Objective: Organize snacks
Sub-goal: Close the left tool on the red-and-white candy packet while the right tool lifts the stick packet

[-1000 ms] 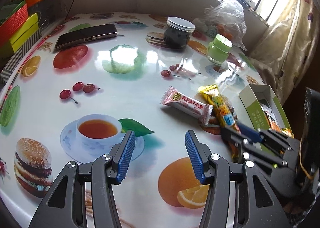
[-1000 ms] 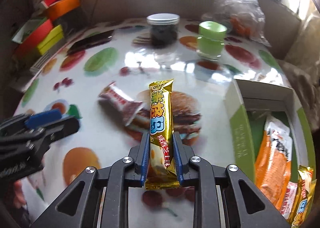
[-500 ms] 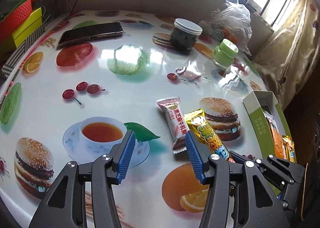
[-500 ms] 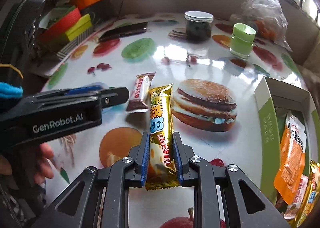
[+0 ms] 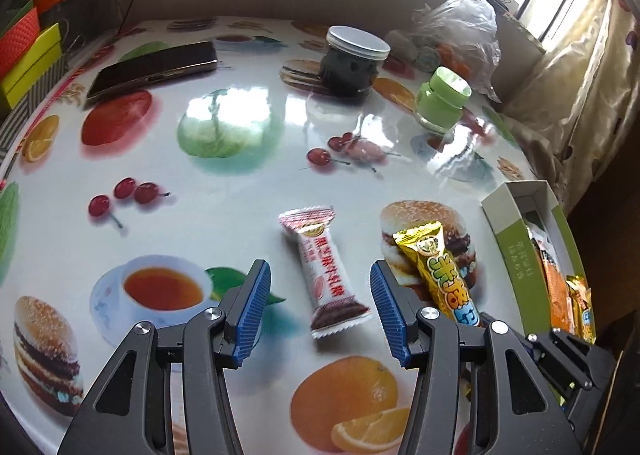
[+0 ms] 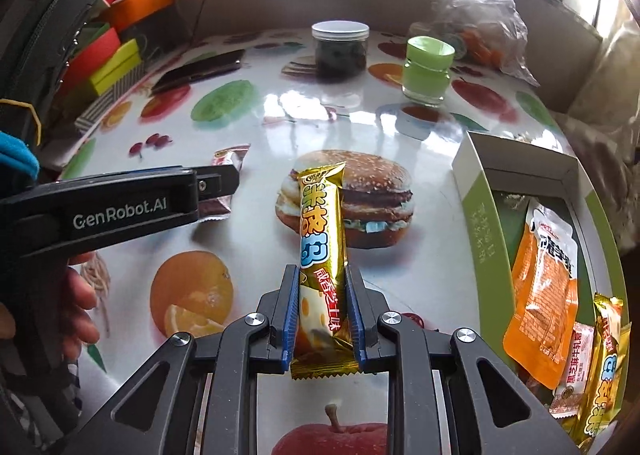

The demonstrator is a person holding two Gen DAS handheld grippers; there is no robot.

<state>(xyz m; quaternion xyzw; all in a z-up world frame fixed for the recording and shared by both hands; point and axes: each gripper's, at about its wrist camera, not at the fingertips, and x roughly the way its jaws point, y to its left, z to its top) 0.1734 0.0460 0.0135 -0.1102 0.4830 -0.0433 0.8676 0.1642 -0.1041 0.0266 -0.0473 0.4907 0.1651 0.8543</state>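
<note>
Fruit-printed desk [image 5: 248, 191]: left hand-held gripper [image 5: 316, 313] (marked "GenRobot.AI") stands wide around a pink bar [image 5: 324, 275], the right hand-held gripper [image 6: 322, 313] clamps a gold bar [image 6: 322, 239].

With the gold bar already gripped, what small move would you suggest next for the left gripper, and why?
Probably lower the left gripper and close on the pink-and-white snack bar: it lies on the table between the open fingers, untouched. The right gripper holds the gold snack bar, beside the green box.
</note>
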